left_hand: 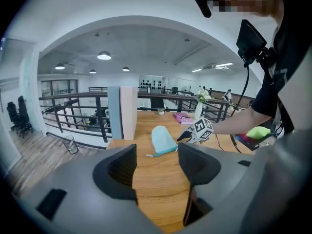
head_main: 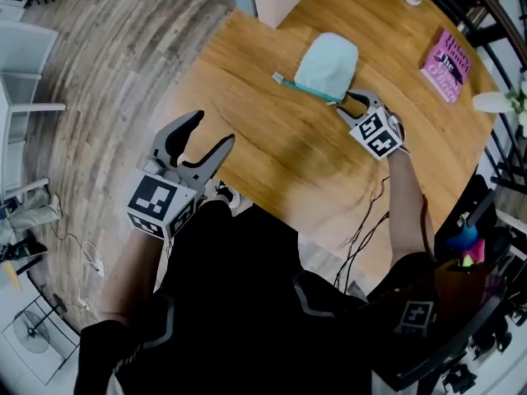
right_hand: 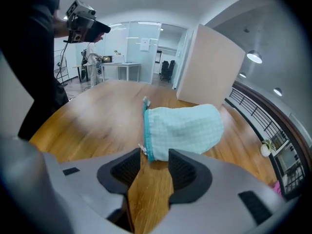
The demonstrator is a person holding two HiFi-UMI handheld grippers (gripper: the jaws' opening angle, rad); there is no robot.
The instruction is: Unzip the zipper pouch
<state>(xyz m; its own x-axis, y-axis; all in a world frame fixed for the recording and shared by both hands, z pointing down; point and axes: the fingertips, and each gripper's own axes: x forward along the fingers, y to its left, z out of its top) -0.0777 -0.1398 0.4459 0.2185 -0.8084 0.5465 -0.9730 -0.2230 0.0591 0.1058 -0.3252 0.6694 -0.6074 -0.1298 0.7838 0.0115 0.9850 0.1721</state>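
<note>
A mint-green checked zipper pouch (head_main: 327,66) lies flat on the round wooden table (head_main: 272,146), its teal zipper edge facing the person. My right gripper (head_main: 346,103) points down at the pouch's near right corner. In the right gripper view its jaws (right_hand: 155,156) stand apart with bare wood between them, and the pouch (right_hand: 187,128) and a small white zipper pull (right_hand: 142,148) lie just beyond the tips. My left gripper (head_main: 212,130) hangs open over the table's near left edge, holding nothing. The left gripper view shows the pouch (left_hand: 162,139) far ahead between its jaws (left_hand: 157,161).
A pink book (head_main: 447,64) lies at the table's far right, with a white vase (head_main: 494,101) beside it. A tall white panel (right_hand: 209,67) stands behind the pouch. Cables (head_main: 362,229) hang off the table's near edge. A black railing (left_hand: 73,113) runs behind the table.
</note>
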